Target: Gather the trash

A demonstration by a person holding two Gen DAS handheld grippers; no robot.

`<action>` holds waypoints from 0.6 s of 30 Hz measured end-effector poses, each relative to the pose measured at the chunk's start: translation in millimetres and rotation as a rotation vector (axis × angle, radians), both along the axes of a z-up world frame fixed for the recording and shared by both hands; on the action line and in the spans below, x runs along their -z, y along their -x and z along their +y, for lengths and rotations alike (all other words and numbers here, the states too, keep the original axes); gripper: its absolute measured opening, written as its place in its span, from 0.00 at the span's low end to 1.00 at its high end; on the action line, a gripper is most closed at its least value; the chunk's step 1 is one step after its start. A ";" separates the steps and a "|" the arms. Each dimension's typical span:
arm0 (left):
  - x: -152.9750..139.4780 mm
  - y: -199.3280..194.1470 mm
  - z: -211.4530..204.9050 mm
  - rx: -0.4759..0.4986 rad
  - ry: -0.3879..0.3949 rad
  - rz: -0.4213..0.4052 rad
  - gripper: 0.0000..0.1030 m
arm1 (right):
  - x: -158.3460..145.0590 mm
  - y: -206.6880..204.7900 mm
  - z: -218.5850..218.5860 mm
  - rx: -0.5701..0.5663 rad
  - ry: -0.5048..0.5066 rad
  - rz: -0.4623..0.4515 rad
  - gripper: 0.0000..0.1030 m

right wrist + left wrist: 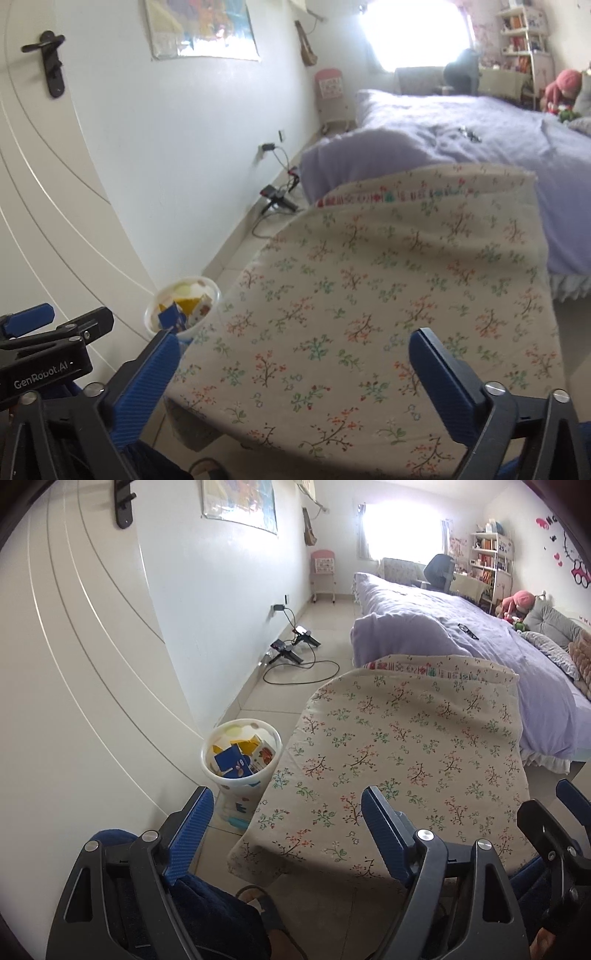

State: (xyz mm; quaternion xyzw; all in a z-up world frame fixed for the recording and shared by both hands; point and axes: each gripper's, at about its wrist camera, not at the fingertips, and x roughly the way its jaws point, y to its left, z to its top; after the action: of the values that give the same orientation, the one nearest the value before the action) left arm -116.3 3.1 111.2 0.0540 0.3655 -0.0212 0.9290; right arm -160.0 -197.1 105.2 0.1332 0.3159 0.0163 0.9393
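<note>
A white trash bin (pixel 240 764) stands on the floor left of a small table; it holds blue, yellow and white cartons. It also shows in the right wrist view (pixel 183 308). The table is covered by a beige floral cloth (pixel 399 760), seen too in the right wrist view (pixel 369 306), with nothing lying on it. My left gripper (pixel 286 818) is open and empty, over the table's near left edge. My right gripper (pixel 291 363) is open and empty, above the table's near edge; it shows at the right edge of the left wrist view (pixel 554 819).
A white door (pixel 74 664) with a black handle (pixel 50 62) is on the left. A bed with a purple blanket (pixel 461 635) lies beyond the table. Cables and black devices (pixel 295 650) lie on the floor by the wall. A foot in a sandal (pixel 266 915) is under my left gripper.
</note>
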 end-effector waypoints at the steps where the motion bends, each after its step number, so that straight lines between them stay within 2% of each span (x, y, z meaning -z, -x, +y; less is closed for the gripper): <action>1: -1.1 -0.1 -0.2 0.002 -0.001 -0.003 0.82 | -1.4 2.3 1.7 0.000 0.009 -0.005 1.00; 5: -8.7 6.9 -3.0 0.011 -0.003 -0.012 0.82 | -4.8 7.1 4.1 0.011 0.036 -0.016 1.00; 18: -5.9 12.9 -10.4 0.020 -0.039 -0.020 0.82 | 0.0 9.9 0.4 0.031 0.009 -0.022 1.00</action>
State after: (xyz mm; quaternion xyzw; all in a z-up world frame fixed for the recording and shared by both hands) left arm -129.2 -7.2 117.1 0.0760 0.3559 -0.0227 0.9312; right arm -169.9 -196.6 105.2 0.1338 0.3035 0.0017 0.9434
